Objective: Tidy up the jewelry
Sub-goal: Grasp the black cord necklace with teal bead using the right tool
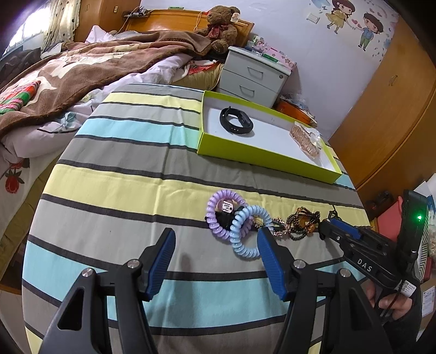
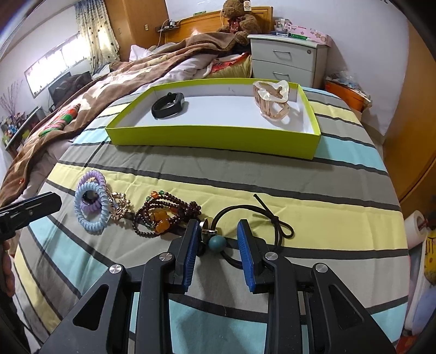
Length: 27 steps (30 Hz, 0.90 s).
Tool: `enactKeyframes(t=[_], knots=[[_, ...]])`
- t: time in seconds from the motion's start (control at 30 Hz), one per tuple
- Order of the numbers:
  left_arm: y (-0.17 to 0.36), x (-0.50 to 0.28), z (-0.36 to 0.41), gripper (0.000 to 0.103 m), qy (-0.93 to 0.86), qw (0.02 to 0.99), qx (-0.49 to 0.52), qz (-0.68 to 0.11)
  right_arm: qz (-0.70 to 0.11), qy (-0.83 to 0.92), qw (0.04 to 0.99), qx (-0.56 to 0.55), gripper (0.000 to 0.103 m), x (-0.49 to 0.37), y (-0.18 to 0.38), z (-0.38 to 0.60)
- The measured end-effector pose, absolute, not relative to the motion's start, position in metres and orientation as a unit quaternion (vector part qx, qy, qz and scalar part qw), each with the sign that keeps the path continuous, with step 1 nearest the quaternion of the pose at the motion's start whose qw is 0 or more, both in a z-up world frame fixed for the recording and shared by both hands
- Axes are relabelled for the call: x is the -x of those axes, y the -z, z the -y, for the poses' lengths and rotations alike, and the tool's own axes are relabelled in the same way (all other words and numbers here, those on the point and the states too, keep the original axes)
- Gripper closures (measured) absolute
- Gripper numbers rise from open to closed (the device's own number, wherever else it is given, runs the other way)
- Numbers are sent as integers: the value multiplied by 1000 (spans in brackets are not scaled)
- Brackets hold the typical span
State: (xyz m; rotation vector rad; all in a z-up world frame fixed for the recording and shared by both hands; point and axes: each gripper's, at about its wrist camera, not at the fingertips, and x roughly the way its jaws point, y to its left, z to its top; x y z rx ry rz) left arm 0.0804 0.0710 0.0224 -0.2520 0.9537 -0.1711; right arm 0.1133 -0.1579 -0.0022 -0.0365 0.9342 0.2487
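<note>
- Right tool [image 2: 216,237]: parted blue pads flank the black hair tie [image 2: 245,217] and its teal bead, not pressing it.
- Left tool [image 1: 215,245]: spread wide, gripping nothing; blue coil band [image 1: 245,231] at one o'clock.
- Green tray [image 2: 212,139] at twelve o'clock holds a black band [image 2: 169,104].

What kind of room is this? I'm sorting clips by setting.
Most likely a home bedroom: an unmade bed with a brown blanket, a teddy bear against the headboard, and a white nightstand beside it.

I'm seeing black left gripper [image 1: 216,245] and right gripper [image 2: 218,238] wearing ribbed blue pads, silver screws; white "DAS" lettering, green light glowing.
</note>
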Motion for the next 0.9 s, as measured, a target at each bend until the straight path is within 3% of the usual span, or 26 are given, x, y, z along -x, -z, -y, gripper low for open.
enactKeyframes(t=[0.27, 0.33, 0.9], knots=[[-20, -80, -71, 39, 79, 875, 119, -464, -448, -124, 886, 6, 74, -108, 2, 165], [-20, -80, -70, 39, 76, 874, 117, -464, -448, -120, 886, 4, 86, -106, 1, 168], [-4, -88, -51, 40, 62, 866, 98, -486, -436, -104, 894, -20, 86, -90, -2, 192]])
